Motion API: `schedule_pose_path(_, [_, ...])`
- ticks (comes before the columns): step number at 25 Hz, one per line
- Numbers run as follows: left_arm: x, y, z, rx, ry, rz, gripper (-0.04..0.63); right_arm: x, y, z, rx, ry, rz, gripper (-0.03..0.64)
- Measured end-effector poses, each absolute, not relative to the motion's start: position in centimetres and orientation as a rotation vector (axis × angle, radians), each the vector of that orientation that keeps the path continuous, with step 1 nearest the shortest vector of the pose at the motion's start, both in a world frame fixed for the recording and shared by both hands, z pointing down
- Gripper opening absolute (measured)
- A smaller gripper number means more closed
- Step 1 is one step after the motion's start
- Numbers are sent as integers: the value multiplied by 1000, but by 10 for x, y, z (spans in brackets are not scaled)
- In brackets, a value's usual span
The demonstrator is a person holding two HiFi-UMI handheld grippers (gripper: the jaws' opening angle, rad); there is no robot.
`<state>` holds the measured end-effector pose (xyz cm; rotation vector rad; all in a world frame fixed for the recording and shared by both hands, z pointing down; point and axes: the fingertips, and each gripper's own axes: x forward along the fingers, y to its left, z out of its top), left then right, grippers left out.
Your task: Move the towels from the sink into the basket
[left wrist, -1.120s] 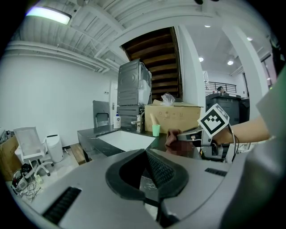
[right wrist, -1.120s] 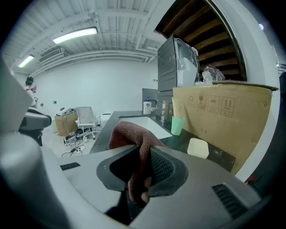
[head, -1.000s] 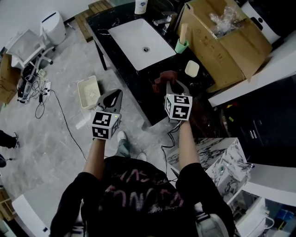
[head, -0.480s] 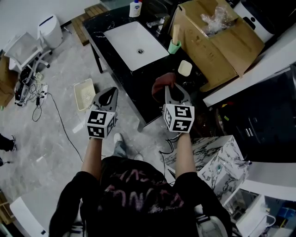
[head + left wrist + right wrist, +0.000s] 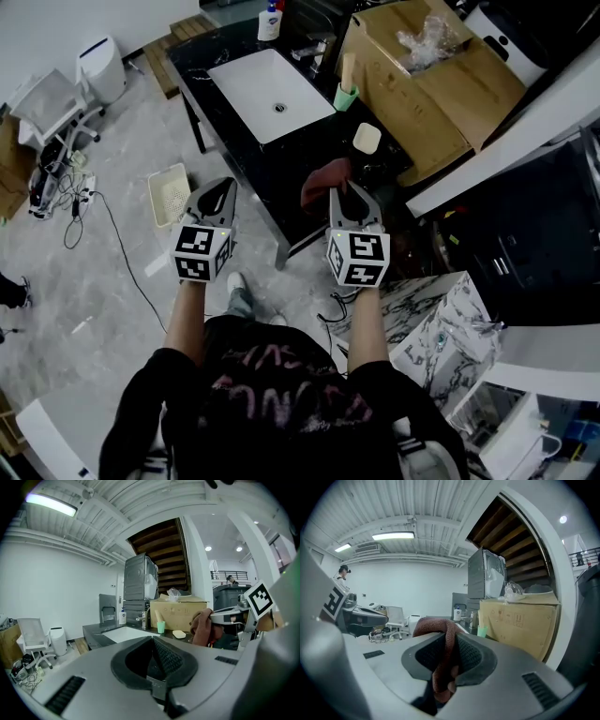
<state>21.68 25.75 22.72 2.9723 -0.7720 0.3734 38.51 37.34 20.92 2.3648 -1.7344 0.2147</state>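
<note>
A reddish-brown towel point(image 5: 323, 178) hangs in the air over the black counter's front edge, with my right gripper point(image 5: 345, 189) shut on it. In the right gripper view the towel point(image 5: 443, 660) is pinched between the ribbed pads and drapes over the jaw tips. The white sink point(image 5: 270, 80) lies farther back on the counter and looks empty. A white basket point(image 5: 171, 194) sits on the floor left of the counter, just beyond my left gripper point(image 5: 223, 187). That gripper point(image 5: 152, 641) is shut with nothing in it.
On the black counter point(image 5: 281, 150) stand a green cup point(image 5: 345, 95), a pale soap dish point(image 5: 366, 138) and a soap bottle point(image 5: 269, 21). A large open cardboard box point(image 5: 427, 75) sits to the right. Cables point(image 5: 66, 187) trail over the grey floor at the left.
Both grippers have drawn back toward the person, away from the sink. The right one has kept its hold on the towel throughout.
</note>
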Motion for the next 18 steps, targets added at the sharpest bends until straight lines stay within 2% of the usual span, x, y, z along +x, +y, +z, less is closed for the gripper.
schedule_pose_path(18, [179, 266, 224, 2937, -899, 352, 17, 355, 368, 205, 2317, -1857, 183, 72])
